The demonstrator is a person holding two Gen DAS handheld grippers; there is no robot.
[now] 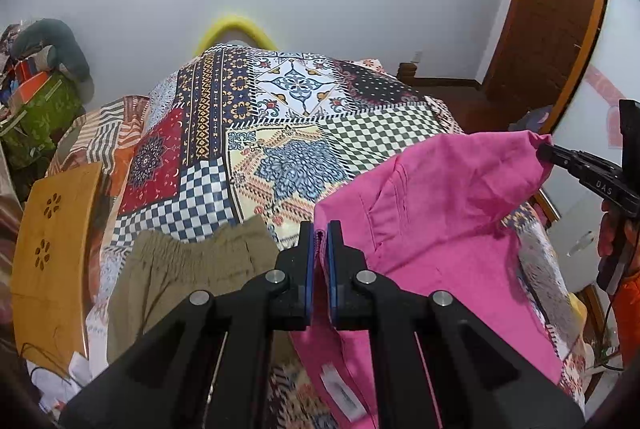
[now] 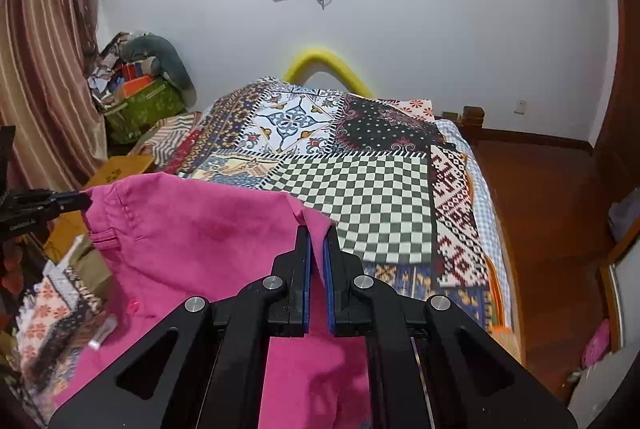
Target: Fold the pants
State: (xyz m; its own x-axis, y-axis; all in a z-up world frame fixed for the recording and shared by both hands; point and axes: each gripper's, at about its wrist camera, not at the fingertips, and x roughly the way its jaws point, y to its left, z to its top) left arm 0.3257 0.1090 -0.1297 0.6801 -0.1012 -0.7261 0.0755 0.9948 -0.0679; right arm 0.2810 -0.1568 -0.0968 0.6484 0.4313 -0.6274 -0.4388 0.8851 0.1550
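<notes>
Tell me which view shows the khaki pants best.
The left wrist view: the khaki pants lie on the bed with their elastic waistband plain, left of the left tongs. The right wrist view shows only a khaki sliver beyond the pink pants.

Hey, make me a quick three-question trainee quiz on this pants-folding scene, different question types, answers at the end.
1. True or false: both grippers are shut on the pink pants.
2. Multiple choice: what lies on the bedspread beside the pink pants? A) khaki shorts B) a blue towel C) a white shirt
3. Fill in: the foam tube at the bed's far end is ____.

Key:
1. True: the left gripper and right gripper each pinch an edge.
2. A: khaki shorts.
3. Yellow.
</notes>
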